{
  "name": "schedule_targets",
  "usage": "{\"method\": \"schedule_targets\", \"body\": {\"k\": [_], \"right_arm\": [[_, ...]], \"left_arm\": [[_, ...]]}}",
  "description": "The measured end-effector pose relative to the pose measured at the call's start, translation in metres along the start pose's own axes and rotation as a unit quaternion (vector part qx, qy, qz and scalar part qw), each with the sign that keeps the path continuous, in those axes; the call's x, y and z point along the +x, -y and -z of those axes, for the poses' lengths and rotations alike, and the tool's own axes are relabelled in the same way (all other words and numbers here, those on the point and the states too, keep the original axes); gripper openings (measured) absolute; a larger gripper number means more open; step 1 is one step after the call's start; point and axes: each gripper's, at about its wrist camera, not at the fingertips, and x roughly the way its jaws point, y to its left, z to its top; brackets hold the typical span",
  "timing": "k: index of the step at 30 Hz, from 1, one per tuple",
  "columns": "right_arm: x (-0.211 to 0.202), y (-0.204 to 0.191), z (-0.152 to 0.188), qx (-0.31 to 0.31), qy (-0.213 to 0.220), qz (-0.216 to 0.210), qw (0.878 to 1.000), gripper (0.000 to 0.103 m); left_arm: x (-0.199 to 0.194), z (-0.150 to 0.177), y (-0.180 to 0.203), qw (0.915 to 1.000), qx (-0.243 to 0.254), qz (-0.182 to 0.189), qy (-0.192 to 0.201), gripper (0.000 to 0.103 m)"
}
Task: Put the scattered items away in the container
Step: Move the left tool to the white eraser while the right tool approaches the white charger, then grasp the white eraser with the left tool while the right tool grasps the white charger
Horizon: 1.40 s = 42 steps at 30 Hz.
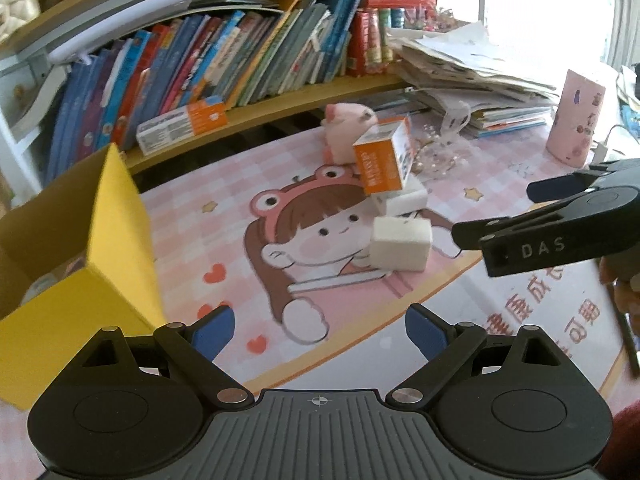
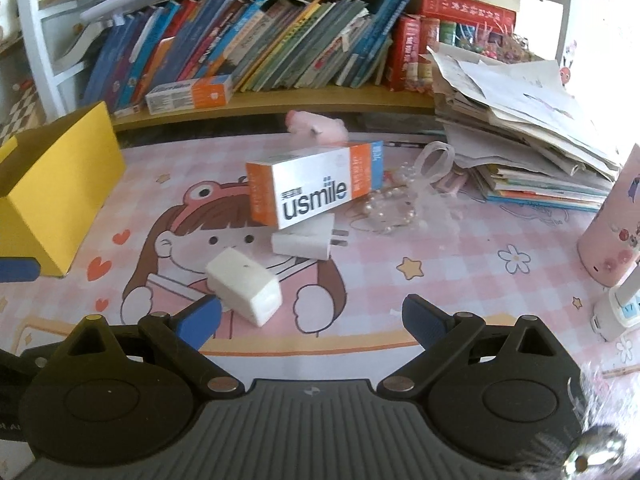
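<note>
Two hand-held grippers [image 1: 319, 330] [image 2: 310, 322], both empty.

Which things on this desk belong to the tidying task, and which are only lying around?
For the job:
yellow box (the container)
usmile box
white charger plug
white sponge block
pink plush toy
bead string

Probably just lying about:
books on the shelf
paper pile
pink cup
power strip

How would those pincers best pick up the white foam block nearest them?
Probably across the white foam block's two long flat sides, at mid-length, coming from above. It lies flat and alone on the mat, clear of the charger, and the open right gripper already looks wide enough.
</note>
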Motion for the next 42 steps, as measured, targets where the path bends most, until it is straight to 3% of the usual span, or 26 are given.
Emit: {"method": "schedule_targets", "body": {"k": [21, 36, 42], "right_arm": [[0.028, 0.029, -0.007, 0.033, -0.010, 0.016, 0.999, 0.098], [0.044, 0.036, -0.011, 0.038, -0.021, 0.017, 0.999, 0.098], [0.048, 0.035, -0.013, 0.036, -0.024, 0.019, 0.999, 0.098]], "left_arm": [[0.052, -0.034, 0.030, 0.9977, 0.032, 0.059, 0.001, 0.092], [0.091, -0.043, 0.042, 0.9956, 0.032, 0.087, -0.016, 0.082], [0.101, -0.042, 0.043, 0.9951, 0.027, 0.093, -0.021, 0.071]]}}
